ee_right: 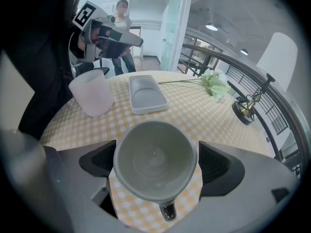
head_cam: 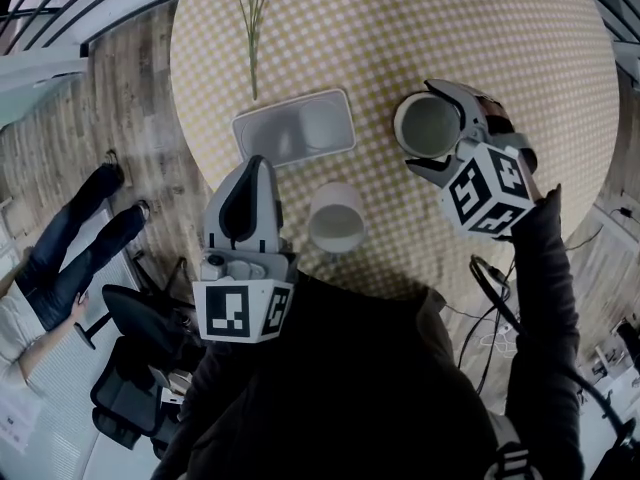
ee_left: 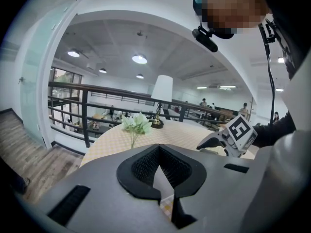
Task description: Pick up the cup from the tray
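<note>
- Head view: the right gripper (head_cam: 420, 125) clasps the grey cup (head_cam: 432, 128) by its sides. The tray (head_cam: 275, 136) lies to that gripper's left, apart from the cup. The left gripper (head_cam: 257, 164) hangs below the tray, with a frosted cup (head_cam: 336, 220) just to its right.
- Left gripper view: its jaws are pressed together.
- Right gripper view: both pads touch the cup's wall. I can't tell whether its base clears the tablecloth (ee_right: 194, 113).
</note>
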### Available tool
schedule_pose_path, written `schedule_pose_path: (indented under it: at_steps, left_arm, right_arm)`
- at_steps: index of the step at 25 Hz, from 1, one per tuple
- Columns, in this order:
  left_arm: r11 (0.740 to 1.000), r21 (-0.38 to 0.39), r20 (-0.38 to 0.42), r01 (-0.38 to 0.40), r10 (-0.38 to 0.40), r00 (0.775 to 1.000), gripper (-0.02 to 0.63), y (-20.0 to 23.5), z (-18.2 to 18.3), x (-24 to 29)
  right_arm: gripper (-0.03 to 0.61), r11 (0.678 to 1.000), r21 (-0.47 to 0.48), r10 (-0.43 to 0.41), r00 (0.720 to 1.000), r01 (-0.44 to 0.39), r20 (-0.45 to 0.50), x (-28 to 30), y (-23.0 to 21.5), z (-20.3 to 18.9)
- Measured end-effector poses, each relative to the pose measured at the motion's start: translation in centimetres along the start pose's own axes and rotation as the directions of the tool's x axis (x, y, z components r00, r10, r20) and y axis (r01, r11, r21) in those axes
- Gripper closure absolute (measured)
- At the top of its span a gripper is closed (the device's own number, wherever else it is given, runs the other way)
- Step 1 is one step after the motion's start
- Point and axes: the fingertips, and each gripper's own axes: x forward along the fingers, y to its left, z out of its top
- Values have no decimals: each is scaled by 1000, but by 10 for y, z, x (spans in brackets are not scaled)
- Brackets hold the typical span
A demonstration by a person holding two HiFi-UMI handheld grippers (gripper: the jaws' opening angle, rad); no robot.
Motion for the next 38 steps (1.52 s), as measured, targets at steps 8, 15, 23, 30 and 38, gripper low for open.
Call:
schedule_pose_path:
  at_steps: [8,15,23,30,38]
  left_arm:
    - [1000,0,66,-15,15,998,607,-7,19,-25]
    - [1000,6,135,-7,6,991,607,-37,29,-62]
    - [1000,28,189,13,-18,982,607,-101,45,-76]
    - [997,70,264,23,-40,964,609,-146,61,-107]
    - [993,111,311,45,-78,947,609,-183,68,-127]
  right_arm:
    - [106,996,38,-82,994,79,72,-53,-5,19]
    - [107,962,192,-234,947,193,219,-126,17,40]
    - [109,923,359,-316,811,141,492,-178,65,59]
    - [368,827,535,-521,597,174,610,-238,85,74]
    - [546,791,588,-583,497,169,642,-277,103,75]
